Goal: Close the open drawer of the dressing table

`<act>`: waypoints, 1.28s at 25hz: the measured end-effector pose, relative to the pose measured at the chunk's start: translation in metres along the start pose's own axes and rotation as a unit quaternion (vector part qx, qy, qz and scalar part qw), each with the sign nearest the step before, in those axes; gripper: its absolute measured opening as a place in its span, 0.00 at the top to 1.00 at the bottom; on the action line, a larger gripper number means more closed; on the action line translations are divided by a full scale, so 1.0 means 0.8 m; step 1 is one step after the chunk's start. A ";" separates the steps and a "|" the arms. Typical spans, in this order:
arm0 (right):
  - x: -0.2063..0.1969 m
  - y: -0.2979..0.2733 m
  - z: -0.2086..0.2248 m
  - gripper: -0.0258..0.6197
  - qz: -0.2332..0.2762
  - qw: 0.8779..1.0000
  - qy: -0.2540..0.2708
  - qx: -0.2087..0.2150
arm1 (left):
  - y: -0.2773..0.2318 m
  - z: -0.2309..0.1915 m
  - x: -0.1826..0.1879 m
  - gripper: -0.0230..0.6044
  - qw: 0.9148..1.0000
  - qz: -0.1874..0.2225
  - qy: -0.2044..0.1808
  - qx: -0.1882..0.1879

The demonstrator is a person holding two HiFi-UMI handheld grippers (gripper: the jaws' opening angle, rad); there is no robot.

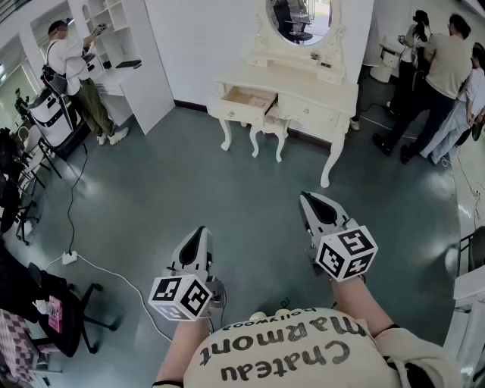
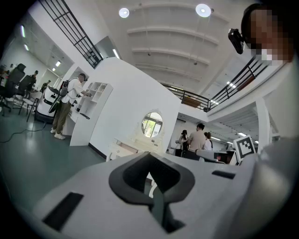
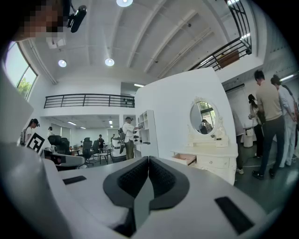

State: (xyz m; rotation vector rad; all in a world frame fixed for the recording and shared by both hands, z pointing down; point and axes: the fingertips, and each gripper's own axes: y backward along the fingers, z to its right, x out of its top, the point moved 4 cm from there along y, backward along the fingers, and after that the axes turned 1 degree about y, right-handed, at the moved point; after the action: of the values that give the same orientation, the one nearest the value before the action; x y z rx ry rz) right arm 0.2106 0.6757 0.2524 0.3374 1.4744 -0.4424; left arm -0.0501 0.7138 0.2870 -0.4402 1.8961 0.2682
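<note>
While the left drawer (image 1: pixel 246 101) of the white desk (image 1: pixel 314 89) stands pulled out, showing its pale wooden inside, the drawer to its right sits flush with the front. The desk stands at the far side of the room against a white wall (image 1: pixel 204 45), with an oval mirror (image 1: pixel 299 19) on top and a small white stool (image 1: pixel 267 127) tucked between its curved legs. In the right gripper view the open drawer (image 3: pixel 185 159) shows to the right of the tongs, far off.

Both tongs are near the person, well apart from the desk, over the grey-green floor (image 1: pixel 189 189). The left tongs (image 1: pixel 201 232) have their jaws together with nothing between them. The right tongs (image 1: pixel 306 198), a little farther forward, also have their jaws pressed together and hold nothing.

A group of people (image 1: pixel 439 76) stands at the far right beside the desk. At the far left another person (image 1: pixel 72 64) reaches into white shelves (image 1: pixel 125 38), and a white cable (image 1: pixel 114 276) trails across the floor at the near left.
</note>
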 end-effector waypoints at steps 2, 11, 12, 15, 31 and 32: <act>0.003 -0.003 -0.002 0.92 0.002 1.000 0.001 0.000 | 0.000 -0.003 0.003 0.95 1.000 0.001 -0.001 0.000; -0.006 -0.015 -0.020 0.92 0.002 1.000 -0.005 -0.005 | 0.007 -0.025 0.012 0.95 1.000 0.007 -0.005 -0.008; -0.008 -0.017 -0.021 0.92 0.002 1.000 -0.012 -0.006 | 0.007 -0.028 0.011 0.95 1.000 0.007 -0.004 -0.008; -0.015 -0.027 -0.021 0.92 0.000 0.999 -0.043 -0.006 | 0.007 -0.041 0.006 0.95 1.000 0.002 0.005 -0.004; -0.032 -0.150 0.038 0.92 -0.028 0.998 -0.059 0.007 | -0.092 -0.101 0.017 0.95 1.000 0.006 0.020 0.018; -0.032 -0.161 0.044 0.92 -0.031 0.998 -0.059 0.008 | -0.103 -0.104 0.019 0.95 1.000 0.008 0.022 0.019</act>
State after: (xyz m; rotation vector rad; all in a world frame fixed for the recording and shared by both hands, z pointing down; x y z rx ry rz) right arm 0.1786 0.5482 0.2866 0.2746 1.3689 -0.5155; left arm -0.0909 0.6043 0.3045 -0.4096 1.9454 0.2344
